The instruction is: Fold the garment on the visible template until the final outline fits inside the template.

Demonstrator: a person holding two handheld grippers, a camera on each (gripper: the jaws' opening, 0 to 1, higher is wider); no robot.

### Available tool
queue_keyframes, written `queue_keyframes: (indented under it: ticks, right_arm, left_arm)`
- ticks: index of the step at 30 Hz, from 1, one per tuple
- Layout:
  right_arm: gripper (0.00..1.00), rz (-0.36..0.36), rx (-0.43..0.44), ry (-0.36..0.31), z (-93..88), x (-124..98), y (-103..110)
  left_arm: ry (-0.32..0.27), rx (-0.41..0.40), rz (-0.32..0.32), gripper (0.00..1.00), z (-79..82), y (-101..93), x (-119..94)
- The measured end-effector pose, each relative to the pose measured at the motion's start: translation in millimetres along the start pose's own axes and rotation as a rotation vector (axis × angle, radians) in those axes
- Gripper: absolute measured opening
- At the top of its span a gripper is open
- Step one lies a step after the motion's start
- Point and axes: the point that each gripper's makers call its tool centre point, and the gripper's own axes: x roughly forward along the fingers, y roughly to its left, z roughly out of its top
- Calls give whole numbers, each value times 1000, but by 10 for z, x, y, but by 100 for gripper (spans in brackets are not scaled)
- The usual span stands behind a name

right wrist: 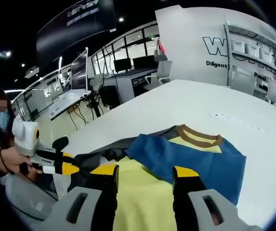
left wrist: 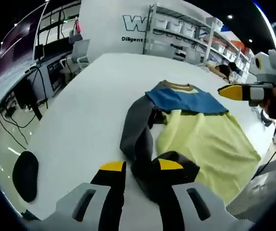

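Note:
A sweater lies on the white table (left wrist: 80,125), with a yellow body (left wrist: 200,139), a blue yoke (left wrist: 186,98), a brown collar (right wrist: 198,136) and a dark grey sleeve (left wrist: 138,130). The sleeve runs from the shoulder down to my left gripper (left wrist: 141,165), whose jaws stand close together on the sleeve's dark cuff end. The right gripper view shows that left gripper (right wrist: 70,163) at the garment's edge with dark cloth in it. My right gripper (right wrist: 146,171) is open over the yellow body, nothing between its jaws. It hovers beside the blue shoulder (left wrist: 234,91).
White shelving (left wrist: 195,38) stands behind the table's far end. Desks, chairs and cables (left wrist: 56,67) line the aisle on the left. A black round object (left wrist: 25,175) sits off the near table corner. A person (left wrist: 224,71) is at the far right edge.

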Motion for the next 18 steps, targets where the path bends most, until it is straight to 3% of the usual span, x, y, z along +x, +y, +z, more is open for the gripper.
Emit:
queue_keyframes:
  ticks: [8,18]
  right_arm:
    - [41,4,-2,11,-75,-45,37]
    - [40,-6,8,27,-169,-103,15]
  left_arm:
    - [12,-40,-47,0,-45,-27,63]
    - [0,-78,-24,0,43,97,9]
